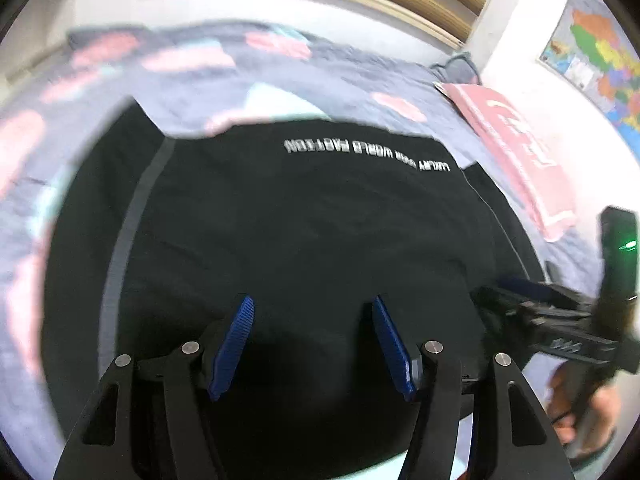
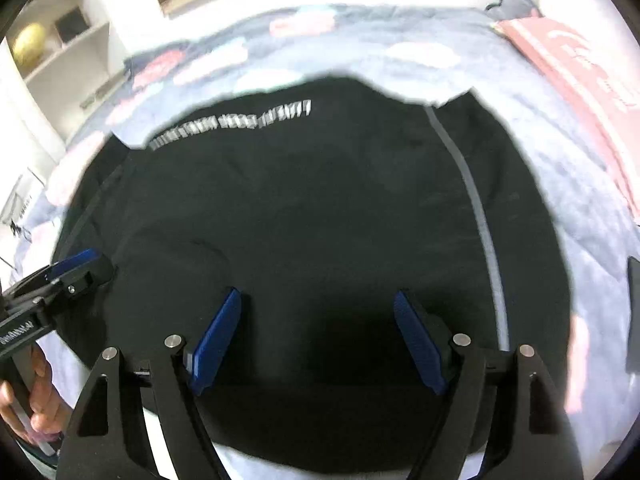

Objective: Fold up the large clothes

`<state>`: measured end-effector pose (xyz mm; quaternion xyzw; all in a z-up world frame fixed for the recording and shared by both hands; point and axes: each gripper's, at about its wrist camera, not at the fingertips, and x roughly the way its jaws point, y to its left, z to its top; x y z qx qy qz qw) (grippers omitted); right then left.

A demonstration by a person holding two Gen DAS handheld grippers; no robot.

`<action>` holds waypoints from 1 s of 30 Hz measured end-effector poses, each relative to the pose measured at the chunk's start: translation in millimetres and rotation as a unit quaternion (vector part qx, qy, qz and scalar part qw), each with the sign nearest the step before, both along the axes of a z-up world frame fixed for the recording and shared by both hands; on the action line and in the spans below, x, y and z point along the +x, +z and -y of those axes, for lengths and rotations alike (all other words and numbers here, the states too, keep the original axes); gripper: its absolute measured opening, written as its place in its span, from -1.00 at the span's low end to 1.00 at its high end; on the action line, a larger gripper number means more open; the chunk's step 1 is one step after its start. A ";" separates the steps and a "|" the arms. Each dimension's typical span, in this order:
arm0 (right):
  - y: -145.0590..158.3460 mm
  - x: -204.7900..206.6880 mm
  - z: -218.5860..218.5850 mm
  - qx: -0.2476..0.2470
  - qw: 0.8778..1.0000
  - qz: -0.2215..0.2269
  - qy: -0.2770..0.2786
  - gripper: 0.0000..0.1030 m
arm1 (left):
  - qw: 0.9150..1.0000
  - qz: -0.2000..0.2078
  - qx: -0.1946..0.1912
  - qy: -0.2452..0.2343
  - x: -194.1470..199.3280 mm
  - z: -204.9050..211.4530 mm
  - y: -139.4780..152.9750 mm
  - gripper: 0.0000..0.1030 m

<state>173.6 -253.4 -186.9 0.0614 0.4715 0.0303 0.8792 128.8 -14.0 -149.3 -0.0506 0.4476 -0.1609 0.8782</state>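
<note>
A black garment lies spread on the bed, a pink pillow beside it. Its white print, upside down, reads partly "WORLD". Only the right wrist view shows a shelf. The left hand-held gripper and right hand-held gripper hover with jaws apart, empty.

Both wrist cameras look down and forward, close over the black garment on the bed. The left view sits left, catching the right gripper at its edge (and vice versa); both share the printed lettering.
</note>
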 end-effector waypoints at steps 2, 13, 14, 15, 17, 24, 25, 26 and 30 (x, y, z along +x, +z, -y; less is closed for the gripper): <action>27.0 -13.3 -0.7 0.002 0.999 0.033 -0.006 0.60 | 0.999 0.031 0.010 0.009 -15.2 -3.3 26.9 0.24; 150.9 -77.8 -40.3 -0.033 0.986 0.162 -0.013 0.89 | 0.968 0.233 0.009 0.096 -122.0 -18.1 166.5 0.53; 158.8 -83.1 -44.0 -0.036 0.985 0.169 -0.013 0.89 | 0.965 0.239 0.016 0.110 -125.9 -17.0 170.9 0.53; 165.5 -88.5 -45.9 -0.038 0.984 0.175 -0.013 0.89 | 0.962 0.247 0.023 0.119 -130.2 -16.7 176.4 0.53; 176.8 -101.1 -51.2 -0.048 0.981 0.187 -0.010 0.89 | 0.958 0.258 0.039 0.122 -140.6 -15.4 185.8 0.53; 179.1 -116.8 -66.4 -0.097 0.976 0.195 -0.015 1.00 | 0.954 0.272 0.062 0.112 -165.6 -5.1 189.4 0.55; 175.0 -115.2 -67.0 -0.101 0.977 0.189 -0.014 1.00 | 0.955 0.269 0.061 0.110 -165.1 -4.3 186.9 0.56; 167.5 -112.4 -68.6 -0.105 0.979 0.176 -0.013 1.00 | 0.957 0.264 0.062 0.107 -164.7 -3.1 183.9 0.56; 141.9 -102.0 -68.7 -0.097 0.985 0.141 -0.008 1.00 | 0.962 0.244 0.068 0.099 -160.0 0.7 169.3 0.56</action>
